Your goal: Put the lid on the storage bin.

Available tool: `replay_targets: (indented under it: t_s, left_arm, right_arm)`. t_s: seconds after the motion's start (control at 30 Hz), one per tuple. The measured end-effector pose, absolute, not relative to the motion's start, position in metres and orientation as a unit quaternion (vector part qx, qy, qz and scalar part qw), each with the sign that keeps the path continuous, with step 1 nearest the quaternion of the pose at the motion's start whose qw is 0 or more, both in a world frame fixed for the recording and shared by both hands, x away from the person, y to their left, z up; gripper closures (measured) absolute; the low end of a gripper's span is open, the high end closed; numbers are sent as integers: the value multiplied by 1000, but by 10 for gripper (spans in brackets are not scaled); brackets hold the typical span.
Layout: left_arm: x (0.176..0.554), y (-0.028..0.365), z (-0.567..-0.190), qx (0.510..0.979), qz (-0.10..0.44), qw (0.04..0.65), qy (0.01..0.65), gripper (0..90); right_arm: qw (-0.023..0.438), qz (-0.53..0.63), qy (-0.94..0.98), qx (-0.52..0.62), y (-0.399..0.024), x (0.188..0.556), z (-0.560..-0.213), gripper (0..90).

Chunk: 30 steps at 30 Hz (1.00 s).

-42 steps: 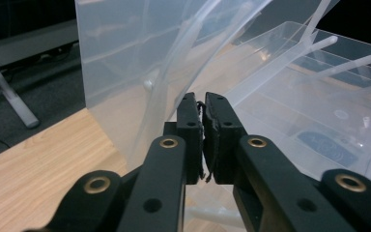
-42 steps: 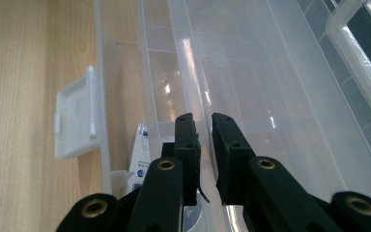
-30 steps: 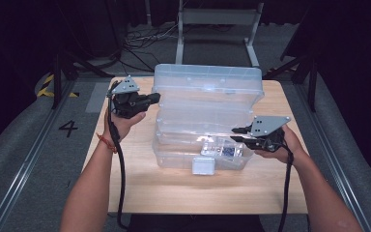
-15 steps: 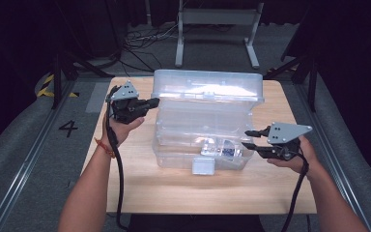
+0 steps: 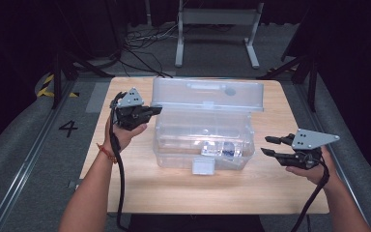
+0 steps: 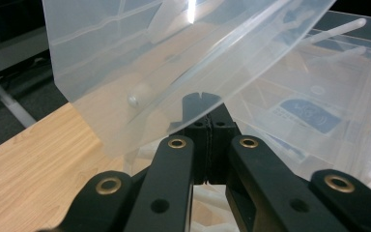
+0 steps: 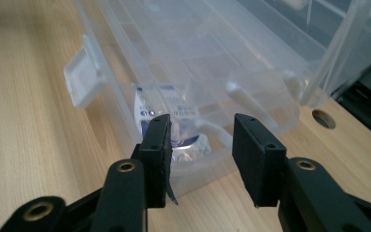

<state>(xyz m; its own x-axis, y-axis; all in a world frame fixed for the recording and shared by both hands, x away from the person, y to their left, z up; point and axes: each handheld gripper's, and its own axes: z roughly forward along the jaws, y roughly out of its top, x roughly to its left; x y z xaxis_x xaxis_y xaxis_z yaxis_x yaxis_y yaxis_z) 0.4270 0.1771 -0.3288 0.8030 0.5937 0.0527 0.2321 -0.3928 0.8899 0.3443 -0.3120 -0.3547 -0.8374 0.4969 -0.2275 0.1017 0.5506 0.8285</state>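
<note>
**Lid propped up, other hand backing off**

Our left hand-held gripper (image 5: 147,112) is clamped on the edge of the clear lid (image 5: 207,94), upper middle of the high view, prob. to keep it tilted up so the clear bin (image 5: 200,140) in mid frame stays accessible. Right hand-held gripper (image 5: 270,146) sits at right of frame, near the bin but apart from it; its jaws have just been opening, w/ nothing between them. A small packet (image 7: 174,130) lies inside the bin near the front wall. The wooden counter (image 5: 125,188) is otherwise bare. The room's dark, w/ cables and a metal stand (image 5: 212,29) at the top.
</note>
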Motion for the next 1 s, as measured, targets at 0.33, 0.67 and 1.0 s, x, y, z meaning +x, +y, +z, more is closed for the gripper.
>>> replay_targets:
  t_s: [0.33, 0.67, 1.0]
  left_arm:
    - [419, 178, -331, 813, 181, 496, 246, 897]
    - [411, 178, -337, 817, 174, 493, 243, 897]
    - [402, 179, -348, 826, 158, 488, 235, 897]
  right_arm:
    - [219, 410, 856, 225, -338, 358, -387, 446]
    - [206, 402, 853, 262, -354, 363, -410, 406]
    - [198, 397, 855, 267, -352, 362, -419, 396]
